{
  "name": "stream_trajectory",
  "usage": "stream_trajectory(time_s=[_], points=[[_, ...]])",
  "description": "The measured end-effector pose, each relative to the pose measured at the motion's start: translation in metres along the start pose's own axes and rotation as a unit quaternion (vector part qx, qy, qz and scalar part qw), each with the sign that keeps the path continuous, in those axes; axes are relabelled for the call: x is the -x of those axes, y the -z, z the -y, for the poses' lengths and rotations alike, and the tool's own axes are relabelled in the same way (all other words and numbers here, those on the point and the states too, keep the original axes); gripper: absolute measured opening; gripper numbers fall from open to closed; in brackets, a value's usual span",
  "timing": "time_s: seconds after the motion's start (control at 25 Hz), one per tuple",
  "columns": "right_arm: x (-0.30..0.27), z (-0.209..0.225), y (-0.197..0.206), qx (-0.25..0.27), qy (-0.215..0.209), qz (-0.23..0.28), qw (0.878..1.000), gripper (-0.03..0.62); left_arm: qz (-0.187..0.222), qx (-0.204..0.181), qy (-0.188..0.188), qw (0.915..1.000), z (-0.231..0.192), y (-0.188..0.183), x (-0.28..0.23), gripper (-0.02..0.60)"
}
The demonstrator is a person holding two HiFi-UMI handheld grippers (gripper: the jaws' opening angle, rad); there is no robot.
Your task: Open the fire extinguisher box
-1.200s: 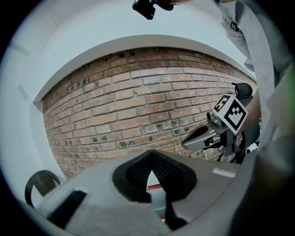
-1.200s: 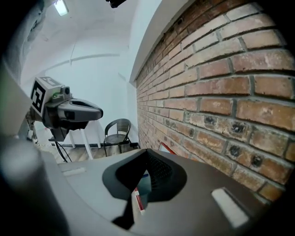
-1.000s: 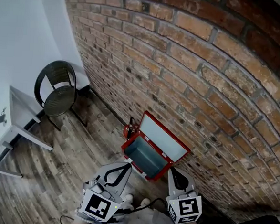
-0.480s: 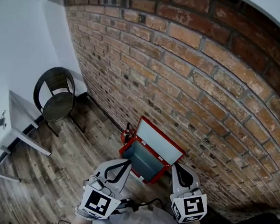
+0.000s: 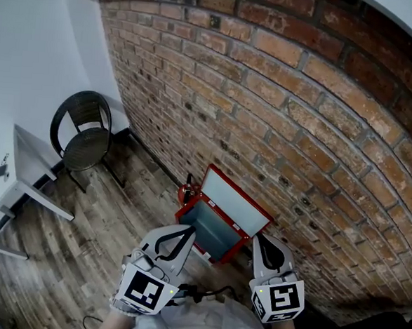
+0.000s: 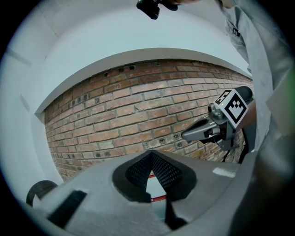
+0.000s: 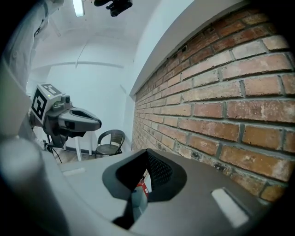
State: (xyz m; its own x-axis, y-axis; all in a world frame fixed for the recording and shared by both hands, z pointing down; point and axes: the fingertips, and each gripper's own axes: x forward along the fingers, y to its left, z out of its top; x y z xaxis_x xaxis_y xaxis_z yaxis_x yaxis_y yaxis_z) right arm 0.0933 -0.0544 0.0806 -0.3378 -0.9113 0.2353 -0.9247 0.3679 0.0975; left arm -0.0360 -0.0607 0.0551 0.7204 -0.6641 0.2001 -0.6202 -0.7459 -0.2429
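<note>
Against brick wall (image 5: 300,132) | fire extinguisher box (image 5: 215,230) open | extinguisher (image 5: 186,192) print unreadable

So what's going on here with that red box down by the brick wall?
A person holds a gripper in each hand above a red fire extinguisher box that sits on the wooden floor against the brick wall. The lid is already up, tipped back toward the wall. The left gripper and right gripper hover near the box's front edge with jaws shut and empty. A red extinguisher sits just outside the box.
</note>
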Motion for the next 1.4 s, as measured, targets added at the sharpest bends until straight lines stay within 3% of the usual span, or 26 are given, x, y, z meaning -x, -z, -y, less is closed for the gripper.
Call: stream_trajectory(time_s=[1.4], points=[[-0.0065, -0.0074, -0.0005, 0.033, -0.005, -0.016, 0.999, 0.006, -0.004, -0.009, 0.011, 0.9999, 0.0061, 0.0010, -0.0032, 0.000]])
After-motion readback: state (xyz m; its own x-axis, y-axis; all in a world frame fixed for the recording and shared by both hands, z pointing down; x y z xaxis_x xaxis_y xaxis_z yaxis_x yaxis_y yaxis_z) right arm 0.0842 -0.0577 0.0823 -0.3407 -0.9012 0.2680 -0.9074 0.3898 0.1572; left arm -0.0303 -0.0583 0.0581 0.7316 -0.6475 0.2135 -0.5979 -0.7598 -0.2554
